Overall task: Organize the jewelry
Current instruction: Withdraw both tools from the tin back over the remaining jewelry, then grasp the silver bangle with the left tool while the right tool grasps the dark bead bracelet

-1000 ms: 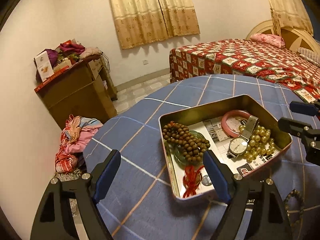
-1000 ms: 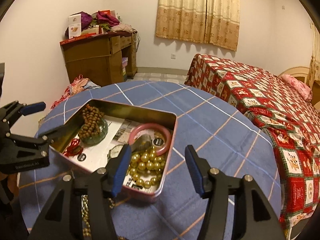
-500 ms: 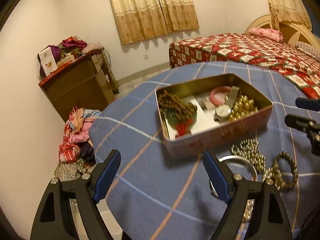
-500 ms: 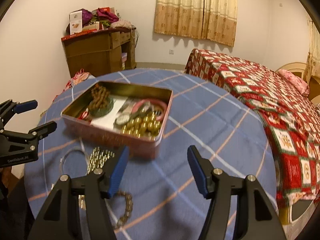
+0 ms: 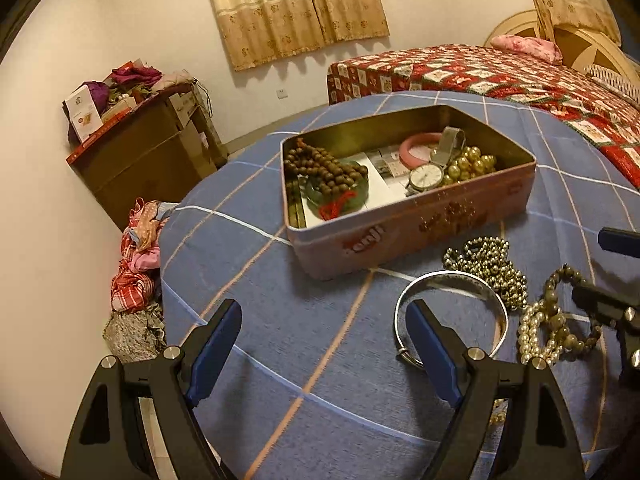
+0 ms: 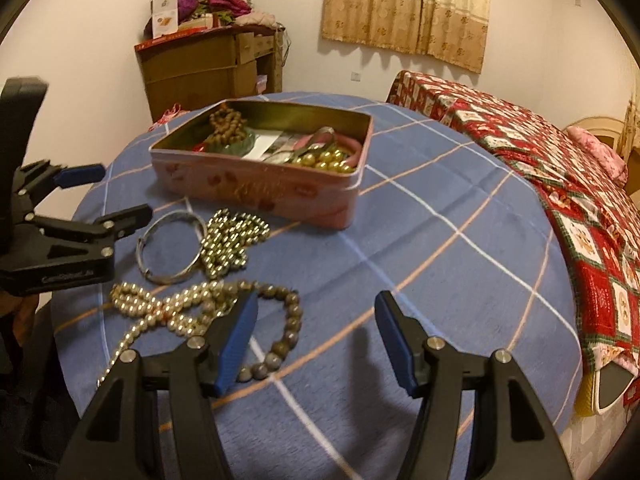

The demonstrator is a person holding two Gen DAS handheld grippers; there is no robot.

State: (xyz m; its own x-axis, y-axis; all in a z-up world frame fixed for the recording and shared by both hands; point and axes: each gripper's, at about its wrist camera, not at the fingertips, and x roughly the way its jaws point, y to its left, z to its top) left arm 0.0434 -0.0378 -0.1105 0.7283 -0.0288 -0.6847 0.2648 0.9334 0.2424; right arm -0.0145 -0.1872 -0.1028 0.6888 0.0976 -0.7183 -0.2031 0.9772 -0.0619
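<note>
Left claw: held spread, nothing gripped.
Right claw: held spread, nothing gripped.
Silver metal bangle: laid on blue checked counter, beside left claw's right finger.
Pink rectangular tin: seen beyond both claws.

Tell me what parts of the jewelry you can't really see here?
- Silver bangle: left wrist view, near side hidden behind the left claw.
- Pearl strand: right wrist view, its tail runs behind the right claw.
- Tin: right wrist view, the near wall hides the bottom.
- Watch dial: too small to read.
</note>
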